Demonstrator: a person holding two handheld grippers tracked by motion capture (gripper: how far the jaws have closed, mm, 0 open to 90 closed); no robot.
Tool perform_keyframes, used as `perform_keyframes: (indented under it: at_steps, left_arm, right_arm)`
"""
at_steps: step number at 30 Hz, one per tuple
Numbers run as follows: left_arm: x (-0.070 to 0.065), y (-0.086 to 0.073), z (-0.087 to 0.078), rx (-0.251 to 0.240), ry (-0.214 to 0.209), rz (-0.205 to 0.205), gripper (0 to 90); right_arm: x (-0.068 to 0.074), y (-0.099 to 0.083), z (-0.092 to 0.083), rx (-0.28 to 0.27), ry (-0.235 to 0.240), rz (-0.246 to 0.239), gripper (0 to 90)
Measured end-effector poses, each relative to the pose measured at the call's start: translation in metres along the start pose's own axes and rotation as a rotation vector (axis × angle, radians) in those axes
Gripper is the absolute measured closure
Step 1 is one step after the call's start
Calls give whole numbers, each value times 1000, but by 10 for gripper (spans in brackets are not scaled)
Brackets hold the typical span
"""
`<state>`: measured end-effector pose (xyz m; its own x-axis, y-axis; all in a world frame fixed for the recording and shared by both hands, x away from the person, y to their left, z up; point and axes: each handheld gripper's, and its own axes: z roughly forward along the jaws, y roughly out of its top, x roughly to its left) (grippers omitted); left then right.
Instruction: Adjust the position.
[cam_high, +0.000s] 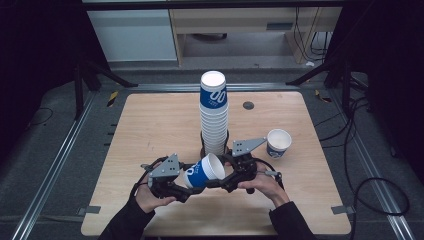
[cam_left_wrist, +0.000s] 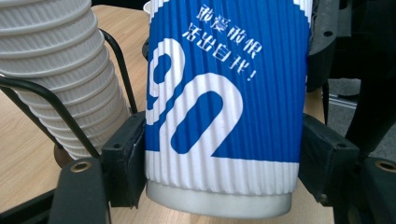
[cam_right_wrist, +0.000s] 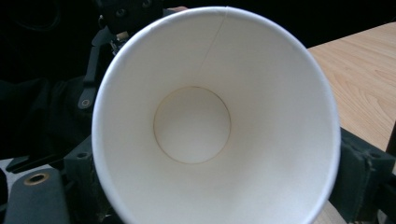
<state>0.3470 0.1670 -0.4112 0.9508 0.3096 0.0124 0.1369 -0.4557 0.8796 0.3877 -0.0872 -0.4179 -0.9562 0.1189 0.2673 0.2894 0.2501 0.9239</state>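
Observation:
A blue-and-white ribbed paper cup (cam_high: 202, 172) lies on its side above the table's front, held between both grippers. My left gripper (cam_high: 191, 181) is shut on the cup (cam_left_wrist: 219, 93) near its base, with a pad (cam_left_wrist: 123, 158) pressed on each side. My right gripper (cam_high: 221, 174) comes from the right at the cup's mouth. In the right gripper view I look straight into the white inside of the cup (cam_right_wrist: 191, 126), and my right gripper (cam_right_wrist: 215, 177) has its pads (cam_right_wrist: 359, 168) against the wall on both sides.
A tall stack of the same cups (cam_high: 214, 115) stands in a black wire holder (cam_left_wrist: 56, 107) at the table's middle, just behind the grippers. A single cup (cam_high: 278, 142) stands upright to the right. The wooden table (cam_high: 150, 125) has a round grommet (cam_high: 248, 105).

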Motion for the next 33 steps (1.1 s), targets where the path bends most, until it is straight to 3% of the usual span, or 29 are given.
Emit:
perform_keyframes:
  at_steps: [10, 19, 24, 28, 29, 30, 33]
  left_arm:
    - [1, 0, 0, 8, -7, -2, 263]
    - [2, 0, 0, 24, -6, -15, 223]
    - [4, -2, -2, 32, 5, -26, 203]
    - [11, -5, -7, 37, 33, -55, 199]
    - [11, -5, -7, 37, 33, -55, 198]
    - [16, -8, -10, 42, 58, -77, 198]
    - [22, -11, -13, 44, 85, -104, 194]
  right_arm:
    - [-1, -2, 2, -7, 11, 11, 157]
    - [3, 2, -4, -14, -16, -41, 170]
    - [3, 7, -16, -36, -62, -55, 169]
    - [2, 9, -24, -18, -151, -57, 165]
    - [2, 9, -24, -18, -151, -57, 165]
    - [1, 10, -28, -15, -187, -52, 165]
    - [0, 10, -34, -29, -222, -41, 163]
